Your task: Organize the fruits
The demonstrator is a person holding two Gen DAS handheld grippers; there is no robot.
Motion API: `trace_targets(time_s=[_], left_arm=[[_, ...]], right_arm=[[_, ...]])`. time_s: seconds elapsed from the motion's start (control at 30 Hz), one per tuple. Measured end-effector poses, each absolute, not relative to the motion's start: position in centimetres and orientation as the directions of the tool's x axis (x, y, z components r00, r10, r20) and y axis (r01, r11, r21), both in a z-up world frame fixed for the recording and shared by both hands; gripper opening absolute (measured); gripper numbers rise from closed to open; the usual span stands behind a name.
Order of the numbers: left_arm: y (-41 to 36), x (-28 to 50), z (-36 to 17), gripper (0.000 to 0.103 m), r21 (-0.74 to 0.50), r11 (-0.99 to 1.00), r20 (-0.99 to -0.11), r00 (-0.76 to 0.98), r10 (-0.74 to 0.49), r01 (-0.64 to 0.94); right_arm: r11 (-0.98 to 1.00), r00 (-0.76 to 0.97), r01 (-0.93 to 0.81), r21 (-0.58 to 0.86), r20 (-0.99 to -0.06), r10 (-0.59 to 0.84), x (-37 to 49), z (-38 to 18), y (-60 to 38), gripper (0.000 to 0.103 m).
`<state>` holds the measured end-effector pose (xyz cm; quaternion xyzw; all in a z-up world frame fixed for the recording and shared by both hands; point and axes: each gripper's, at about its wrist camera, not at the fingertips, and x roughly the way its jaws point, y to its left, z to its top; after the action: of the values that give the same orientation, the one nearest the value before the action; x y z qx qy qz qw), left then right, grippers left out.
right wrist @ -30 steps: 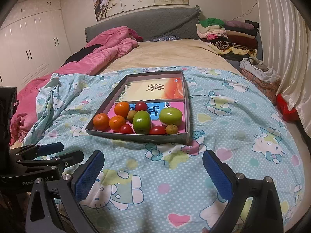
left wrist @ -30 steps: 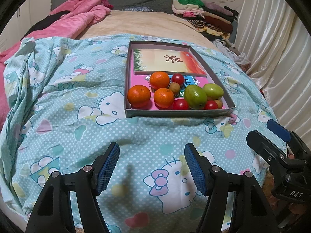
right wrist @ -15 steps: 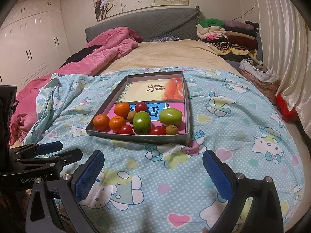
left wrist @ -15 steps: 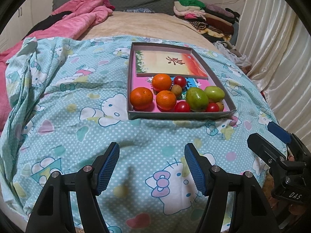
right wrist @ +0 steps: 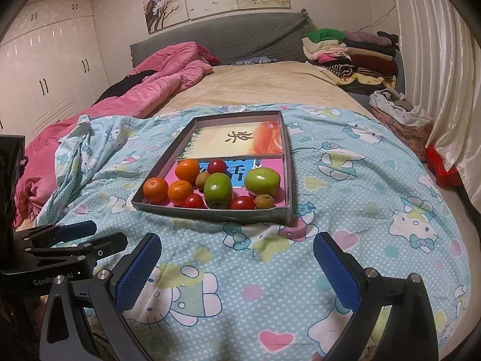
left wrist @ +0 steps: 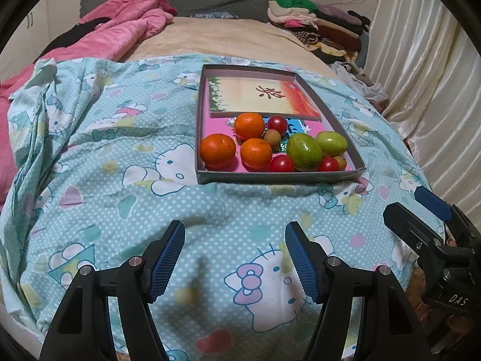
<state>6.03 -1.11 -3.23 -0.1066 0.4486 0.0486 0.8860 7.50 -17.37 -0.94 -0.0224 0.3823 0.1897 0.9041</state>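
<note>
Only from right wrist: white wardrobe (right wrist: 45, 90). Round oranges (left wrist: 217, 149), green fruits in grey cardboard tray (left wrist: 279, 177). Both grippers (left wrist: 234, 255) (right wrist: 237, 266) agape, empty.

Left tongs (left wrist: 235, 258) hang with jaws apart, nothing between them, over the blue cartoon-print sheet (left wrist: 120, 180) on the bed. Grey tray (left wrist: 279, 177) ahead holds three oranges (left wrist: 217, 150), two green fruits (left wrist: 303, 151) and cherry tomatoes (left wrist: 281, 164). Right tongs (left wrist: 427, 210) at right edge.

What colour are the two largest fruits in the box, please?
Both large fruits are green; the right wrist view shows them best.
</note>
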Motion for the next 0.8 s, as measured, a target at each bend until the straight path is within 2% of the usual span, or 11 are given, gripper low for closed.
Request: trace_targets(time_s=[0.8], left_arm=[[-0.34,6.68,-3.41,0.071,-0.148,0.967,-0.809,0.588,0.001,-0.205]], right_arm=[[0.933,0.638,-0.334,0.135,-0.696,0.329,8.04,-1.15,-18.11,0.102]])
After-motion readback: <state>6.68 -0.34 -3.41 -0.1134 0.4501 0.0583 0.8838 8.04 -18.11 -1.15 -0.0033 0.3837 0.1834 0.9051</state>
